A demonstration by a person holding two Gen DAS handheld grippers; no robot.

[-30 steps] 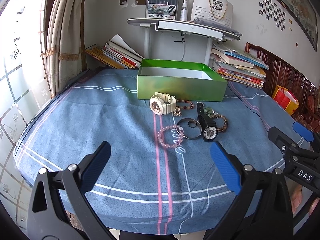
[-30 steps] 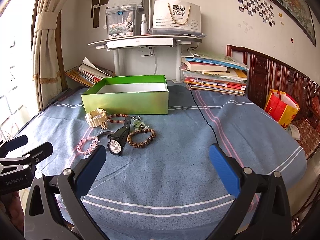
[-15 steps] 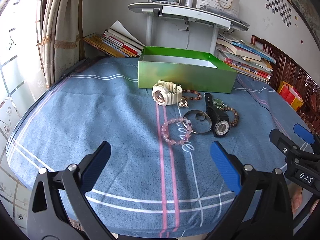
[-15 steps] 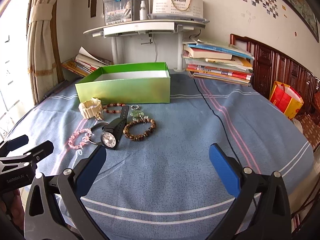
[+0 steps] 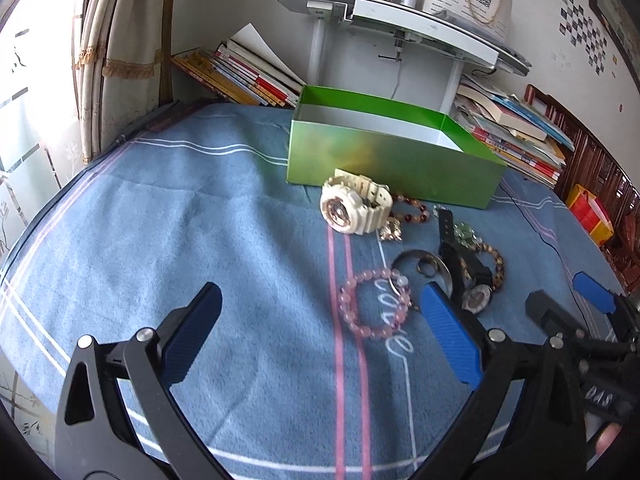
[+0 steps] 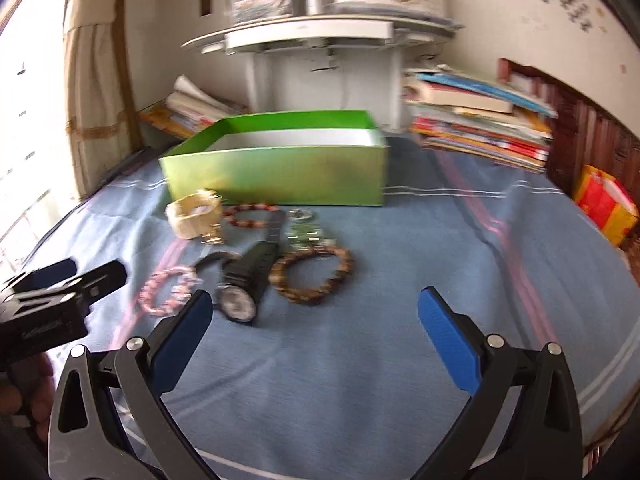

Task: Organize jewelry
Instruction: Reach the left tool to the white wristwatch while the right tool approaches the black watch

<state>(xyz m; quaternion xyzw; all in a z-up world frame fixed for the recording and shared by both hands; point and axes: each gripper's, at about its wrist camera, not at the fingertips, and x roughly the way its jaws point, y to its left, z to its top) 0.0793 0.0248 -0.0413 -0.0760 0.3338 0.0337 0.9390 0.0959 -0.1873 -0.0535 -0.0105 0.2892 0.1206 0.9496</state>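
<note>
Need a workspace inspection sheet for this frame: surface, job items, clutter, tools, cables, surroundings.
Surface: blue striped cloth.
Job's things: open green box, inside looks empty; white watch, pink bracelet, black watch, brown bracelet and smaller pieces lie before it.
Clutter: nothing seen.
Tools: left tool and right tool open, holding nothing.
Cables: thin black cable on cloth.
Surroundings: books, shelf, curtain.
</note>
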